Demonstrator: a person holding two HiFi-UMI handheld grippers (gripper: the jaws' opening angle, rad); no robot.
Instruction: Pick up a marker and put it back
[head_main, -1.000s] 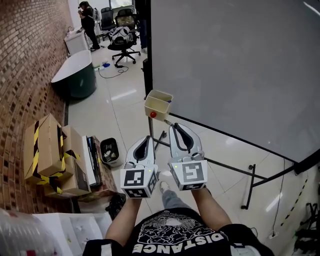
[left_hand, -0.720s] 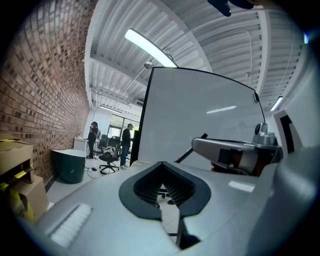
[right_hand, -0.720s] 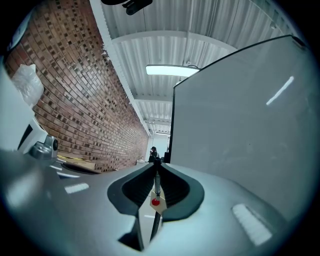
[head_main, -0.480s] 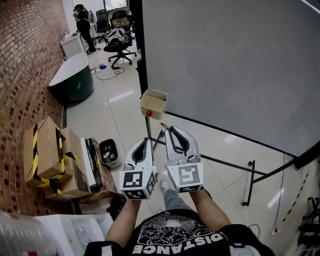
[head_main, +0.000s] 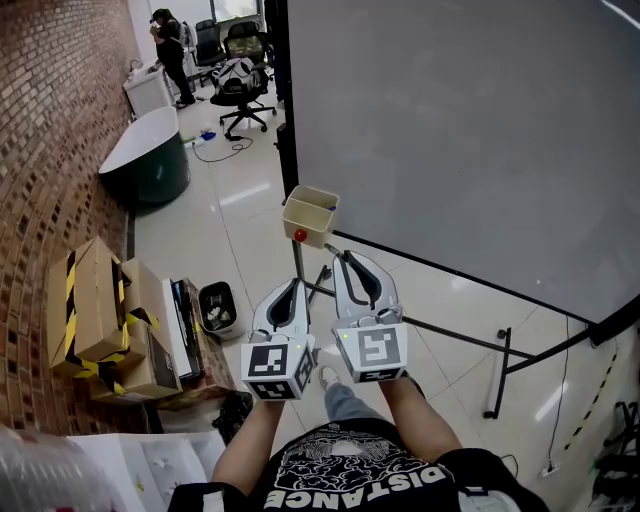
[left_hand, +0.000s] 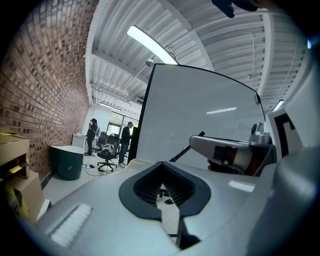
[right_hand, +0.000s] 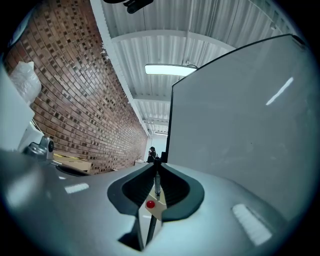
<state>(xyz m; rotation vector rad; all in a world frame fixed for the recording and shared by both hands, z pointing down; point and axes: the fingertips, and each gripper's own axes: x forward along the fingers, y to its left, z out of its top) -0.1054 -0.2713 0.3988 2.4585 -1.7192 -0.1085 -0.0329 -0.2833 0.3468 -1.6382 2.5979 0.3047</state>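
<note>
My right gripper (head_main: 340, 258) is shut on a thin black marker (head_main: 329, 248), whose tip pokes out past the jaws toward a beige holder box (head_main: 311, 213). The box has a red dot on its front and hangs at the whiteboard's lower left corner. In the right gripper view the marker (right_hand: 157, 182) stands upright between the pads, with the box (right_hand: 152, 206) just below it. My left gripper (head_main: 292, 285) hangs beside the right one, a little lower, shut with nothing in it. The left gripper view shows the right gripper (left_hand: 195, 142) with the marker (left_hand: 185, 151) sticking out.
A large whiteboard (head_main: 480, 130) on a black stand (head_main: 500, 370) fills the right side. Cardboard boxes (head_main: 95, 310) and a small bin (head_main: 217, 303) sit by the brick wall on the left. Farther back are a dark green table (head_main: 150, 160), office chairs (head_main: 240, 85) and a person (head_main: 172, 45).
The head view has shifted slightly. Both grippers keep their places and the marker stays in the right jaws.
</note>
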